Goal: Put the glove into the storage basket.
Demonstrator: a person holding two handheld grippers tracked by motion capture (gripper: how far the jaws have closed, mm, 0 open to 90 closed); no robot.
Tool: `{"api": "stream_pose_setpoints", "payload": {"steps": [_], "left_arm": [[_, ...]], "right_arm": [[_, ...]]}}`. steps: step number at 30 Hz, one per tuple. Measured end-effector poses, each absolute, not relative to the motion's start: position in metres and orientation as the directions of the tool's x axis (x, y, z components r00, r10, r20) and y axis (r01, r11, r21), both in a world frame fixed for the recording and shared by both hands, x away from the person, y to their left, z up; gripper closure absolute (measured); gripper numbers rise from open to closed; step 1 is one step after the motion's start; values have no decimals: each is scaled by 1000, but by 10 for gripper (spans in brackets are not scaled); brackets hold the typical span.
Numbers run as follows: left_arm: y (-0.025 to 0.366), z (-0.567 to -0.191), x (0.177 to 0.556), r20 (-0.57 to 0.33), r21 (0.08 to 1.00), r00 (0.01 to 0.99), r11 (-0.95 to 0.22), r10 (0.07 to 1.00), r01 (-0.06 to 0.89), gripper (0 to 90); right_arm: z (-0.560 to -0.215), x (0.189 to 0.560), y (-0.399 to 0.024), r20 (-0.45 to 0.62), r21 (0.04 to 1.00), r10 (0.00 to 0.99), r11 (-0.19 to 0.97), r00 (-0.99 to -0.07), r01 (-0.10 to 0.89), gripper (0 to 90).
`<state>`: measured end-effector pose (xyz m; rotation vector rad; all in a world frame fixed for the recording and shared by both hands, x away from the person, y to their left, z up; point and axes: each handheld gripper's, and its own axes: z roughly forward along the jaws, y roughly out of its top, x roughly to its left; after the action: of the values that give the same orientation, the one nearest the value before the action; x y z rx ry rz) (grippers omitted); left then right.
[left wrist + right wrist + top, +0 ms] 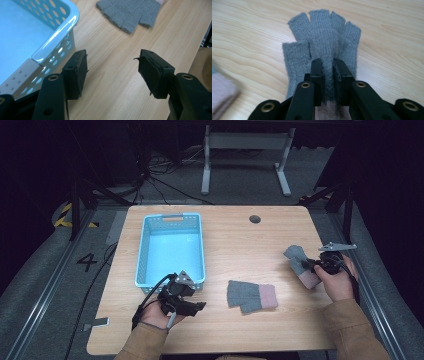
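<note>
On the desk's [225,240] right side, the right claw [328,71] is pinching a grey fingerless glove [324,37] through its middle, the jaws nearly closed on a fold of knit. Near the front edge, a second grey glove with a pink cuff [251,296] is lying flat. At the left, the left claw [112,72] is sitting spread wide and empty, just beside the blue basket's [145,250] near corner.

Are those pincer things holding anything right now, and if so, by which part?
The right gripper pinches a grey glove at a fold of the palm, just behind its fingers. The left gripper is open, holding nothing.
</note>
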<state>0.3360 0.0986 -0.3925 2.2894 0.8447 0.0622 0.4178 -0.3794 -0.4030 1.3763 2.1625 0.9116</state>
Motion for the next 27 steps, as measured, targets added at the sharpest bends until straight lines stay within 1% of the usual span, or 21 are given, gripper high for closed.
{"api": "stream_pose_setpoints", "payload": {"steps": [3,13,16,22,23,26,27], "left_arm": [[98,-392,337,-182,621,789,-553,587,555,412],[94,-391,337,-182,622,797,-560,576,547,414],[94,-390,337,-176,622,796,-561,580,546,419],[93,-389,336,-180,629,802,-561,569,539,414],[93,-389,336,-180,629,802,-561,569,539,412],[92,-389,336,-178,634,805,-560,566,534,408],[92,-389,336,-178,635,805,-558,567,533,408]], "right_arm": [[-395,412,-374,33,733,891,287,-454,617,796],[-374,399,-357,28,753,846,333,-533,567,794],[-368,394,-348,47,759,817,345,-575,552,795],[-359,387,-332,29,761,767,399,-641,512,794],[-359,387,-332,29,761,767,399,-641,512,794],[-358,384,-321,19,755,724,442,-689,485,793],[-358,384,-321,19,755,724,442,-689,485,793]]}}
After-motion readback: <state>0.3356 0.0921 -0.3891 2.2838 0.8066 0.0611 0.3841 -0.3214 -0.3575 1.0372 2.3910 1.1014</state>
